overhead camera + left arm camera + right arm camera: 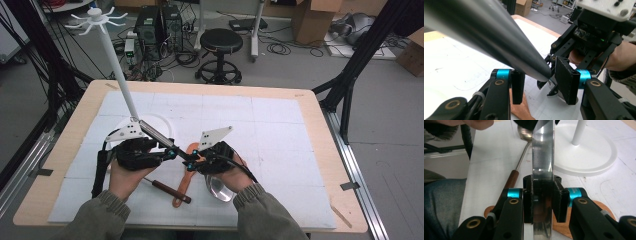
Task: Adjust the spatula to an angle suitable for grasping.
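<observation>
1. The left gripper (167,152) has its fingers (517,86) around the thick end of a metal ladle handle (155,132); whether they pinch it I cannot tell.
2. The right gripper (192,159) has its fingers (528,202) clenched on the flat metal strip of the same handle (543,162).
3. Below both sets of fingers, a wooden spatula (184,182) and a brown-handled spoon (167,191) lie on the counter (280,125).
4. A white stand (117,60) rises beyond the left fingers.
</observation>
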Demonstrator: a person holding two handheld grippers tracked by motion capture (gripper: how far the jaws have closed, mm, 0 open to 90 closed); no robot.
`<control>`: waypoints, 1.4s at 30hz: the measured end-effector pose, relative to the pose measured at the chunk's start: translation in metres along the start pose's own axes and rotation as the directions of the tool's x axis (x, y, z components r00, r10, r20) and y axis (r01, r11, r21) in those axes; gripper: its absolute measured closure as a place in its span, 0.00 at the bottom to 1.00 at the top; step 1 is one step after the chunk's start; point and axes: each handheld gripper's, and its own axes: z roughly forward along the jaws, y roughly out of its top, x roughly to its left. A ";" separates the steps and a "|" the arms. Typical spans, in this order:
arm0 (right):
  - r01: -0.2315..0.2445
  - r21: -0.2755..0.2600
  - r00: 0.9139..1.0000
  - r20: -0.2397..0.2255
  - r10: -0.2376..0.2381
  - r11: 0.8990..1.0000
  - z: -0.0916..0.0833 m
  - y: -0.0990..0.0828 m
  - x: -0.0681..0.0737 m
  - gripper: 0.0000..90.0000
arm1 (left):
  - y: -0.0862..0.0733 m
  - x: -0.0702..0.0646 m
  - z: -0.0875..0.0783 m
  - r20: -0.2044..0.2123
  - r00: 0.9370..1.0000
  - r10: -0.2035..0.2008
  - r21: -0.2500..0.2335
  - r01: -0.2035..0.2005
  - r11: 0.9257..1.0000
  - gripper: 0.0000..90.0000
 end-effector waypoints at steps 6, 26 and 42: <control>-0.009 0.014 1.000 0.002 0.009 1.000 0.000 -0.001 0.000 0.83 | 0.000 -0.002 -0.002 -0.008 1.000 0.012 -0.005 -0.012 1.000 0.63; -0.008 -0.031 0.999 0.046 0.010 0.999 -0.003 0.006 -0.001 0.83 | 0.000 -0.007 0.010 -0.031 0.999 0.013 -0.041 -0.015 0.999 0.77; -0.039 -0.055 0.999 0.013 0.039 0.998 -0.013 0.003 -0.006 0.81 | 0.003 -0.008 0.015 0.036 0.998 -0.044 -0.077 0.046 0.996 0.88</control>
